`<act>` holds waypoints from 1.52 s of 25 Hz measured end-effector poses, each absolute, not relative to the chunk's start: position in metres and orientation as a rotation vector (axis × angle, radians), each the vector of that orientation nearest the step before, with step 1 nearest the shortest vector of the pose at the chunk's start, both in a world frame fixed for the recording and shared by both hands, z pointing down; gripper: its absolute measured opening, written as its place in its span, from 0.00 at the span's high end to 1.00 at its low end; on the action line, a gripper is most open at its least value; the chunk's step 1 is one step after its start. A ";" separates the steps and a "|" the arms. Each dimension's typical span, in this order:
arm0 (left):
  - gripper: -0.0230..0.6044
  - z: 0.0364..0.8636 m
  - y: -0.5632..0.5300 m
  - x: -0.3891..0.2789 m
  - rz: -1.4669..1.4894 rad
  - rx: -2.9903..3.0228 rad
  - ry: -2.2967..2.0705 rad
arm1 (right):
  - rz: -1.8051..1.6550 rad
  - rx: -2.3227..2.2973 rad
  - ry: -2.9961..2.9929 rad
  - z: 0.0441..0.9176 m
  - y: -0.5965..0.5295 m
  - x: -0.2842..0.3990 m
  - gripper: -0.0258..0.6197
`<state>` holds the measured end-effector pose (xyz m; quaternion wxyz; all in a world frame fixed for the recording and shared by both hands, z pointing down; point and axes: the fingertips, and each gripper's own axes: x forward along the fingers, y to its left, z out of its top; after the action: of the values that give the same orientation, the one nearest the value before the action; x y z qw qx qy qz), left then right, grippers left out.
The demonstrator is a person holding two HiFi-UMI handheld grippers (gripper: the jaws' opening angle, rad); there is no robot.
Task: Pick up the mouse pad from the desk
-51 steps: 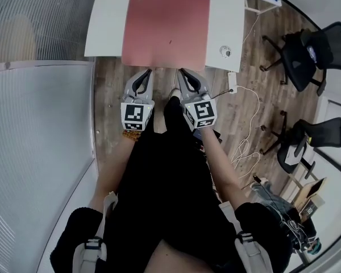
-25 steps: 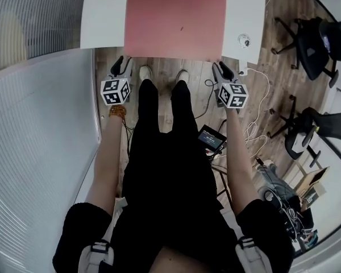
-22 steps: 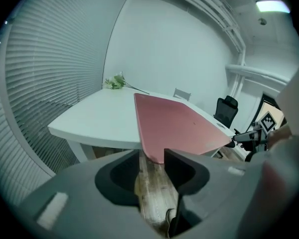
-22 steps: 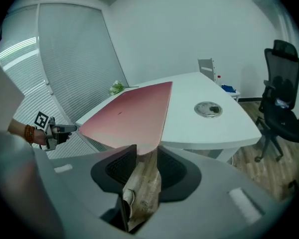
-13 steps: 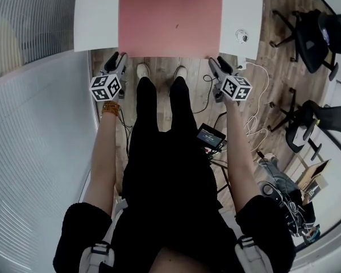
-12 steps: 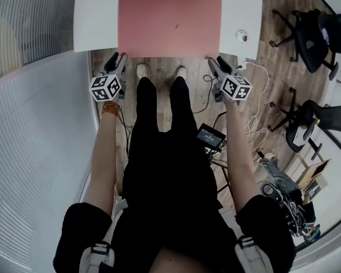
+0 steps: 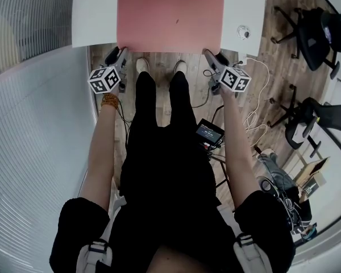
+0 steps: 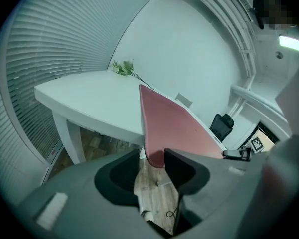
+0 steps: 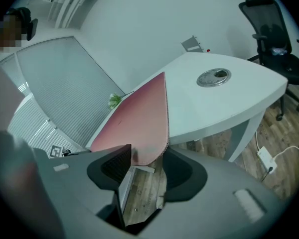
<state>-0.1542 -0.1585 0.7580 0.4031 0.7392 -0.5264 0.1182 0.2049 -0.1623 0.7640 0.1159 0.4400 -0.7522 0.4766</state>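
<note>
A pink mouse pad [image 7: 170,13] lies on the white desk [image 7: 94,16], its near edge hanging a little over the desk's front. My left gripper [image 7: 118,53] is at the pad's near left corner. In the left gripper view that corner [image 8: 154,156] sits between the jaws of the left gripper [image 8: 152,166], which stand open and apart from it. My right gripper [image 7: 212,56] is at the near right corner. Its jaws have just been opening. In the right gripper view the right gripper [image 9: 149,166] has the pad's corner [image 9: 147,153] between its jaws, with the pads off it.
A round metal cap [image 7: 243,32] is set in the desk right of the pad. Office chairs [image 7: 315,27] and loose cables [image 7: 253,118] are on the wood floor at right. A slatted blind [image 7: 28,16] runs along the left. A green sprig [image 8: 122,67] lies at the desk's far side.
Both grippers have spread apart from below the middle of the pad's near edge out to its two near corners, and have come up closer to the desk's front.
</note>
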 end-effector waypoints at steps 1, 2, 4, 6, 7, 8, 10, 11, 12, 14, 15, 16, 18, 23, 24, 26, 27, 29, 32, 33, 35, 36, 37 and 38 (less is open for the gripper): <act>0.70 0.756 -0.162 -0.154 0.296 1.866 -1.330 | 1.403 1.298 -2.202 0.763 -0.166 0.204 0.61; 0.70 0.755 -0.163 -0.152 0.287 1.863 -1.326 | 1.409 1.307 -2.199 0.763 -0.167 0.203 0.62; 0.70 0.754 -0.160 -0.147 0.245 1.849 -1.303 | 1.425 1.317 -2.193 0.762 -0.164 0.202 0.64; 0.70 0.754 -0.157 -0.143 0.209 1.830 -1.284 | 1.438 1.313 -2.196 0.759 -0.160 0.199 0.68; 0.70 0.755 -0.157 -0.143 0.203 1.820 -1.283 | 1.437 1.306 -2.198 0.757 -0.159 0.197 0.71; 0.70 0.755 -0.157 -0.143 0.201 1.812 -1.283 | 1.434 1.299 -2.198 0.756 -0.159 0.195 0.73; 0.71 0.753 -0.156 -0.144 0.201 1.808 -1.279 | 1.434 1.290 -2.195 0.755 -0.158 0.193 0.76; 0.72 0.751 -0.156 -0.144 0.202 1.812 -1.279 | 1.441 1.287 -2.195 0.753 -0.158 0.192 0.78; 0.76 0.748 -0.155 -0.146 0.209 1.818 -1.280 | 1.447 1.284 -2.199 0.751 -0.158 0.192 0.80; 0.84 0.743 -0.153 -0.147 0.233 1.837 -1.278 | 1.438 1.272 -2.204 0.747 -0.157 0.192 0.82; 0.87 0.740 -0.152 -0.146 0.243 1.847 -1.272 | 1.427 1.264 -2.205 0.746 -0.157 0.193 0.83; 0.89 0.738 -0.152 -0.145 0.249 1.854 -1.266 | 1.417 1.255 -2.204 0.746 -0.157 0.193 0.84; 0.91 0.735 -0.151 -0.144 0.252 1.860 -1.253 | 1.398 1.236 -2.202 0.745 -0.156 0.193 0.86; 0.92 0.725 -0.144 -0.140 0.264 1.866 -1.242 | 1.359 1.189 -2.195 0.740 -0.150 0.194 0.87; 0.92 0.724 -0.143 -0.140 0.270 1.868 -1.242 | 1.350 1.180 -2.195 0.740 -0.149 0.193 0.87; 0.92 0.723 -0.141 -0.141 0.278 1.869 -1.240 | 1.326 1.167 -2.195 0.739 -0.147 0.191 0.88; 0.92 0.721 -0.140 -0.141 0.280 1.868 -1.239 | 1.315 1.164 -2.193 0.737 -0.146 0.190 0.88; 0.92 0.716 -0.137 -0.140 0.286 1.866 -1.238 | 1.298 1.161 -2.182 0.732 -0.143 0.192 0.88; 0.92 0.714 -0.131 -0.140 0.295 1.860 -1.241 | 1.281 1.152 -2.166 0.728 -0.138 0.192 0.88; 0.92 0.717 -0.131 -0.141 0.296 1.858 -1.241 | 1.273 1.148 -2.162 0.729 -0.138 0.190 0.88; 0.92 0.722 -0.134 -0.144 0.294 1.857 -1.242 | 1.259 1.142 -2.148 0.734 -0.141 0.187 0.88; 0.92 0.724 -0.136 -0.144 0.293 1.857 -1.241 | 1.255 1.143 -2.138 0.736 -0.142 0.187 0.88; 0.92 0.725 -0.136 -0.144 0.300 1.858 -1.240 | 1.255 1.144 -2.130 0.737 -0.142 0.186 0.88; 0.92 0.726 -0.136 -0.144 0.314 1.859 -1.239 | 1.256 1.145 -2.123 0.737 -0.142 0.187 0.88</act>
<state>-0.1444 -0.1356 0.7255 0.4284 0.7447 -0.4960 0.1258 0.1868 -0.1422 0.7365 0.2093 0.4117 -0.7634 0.4515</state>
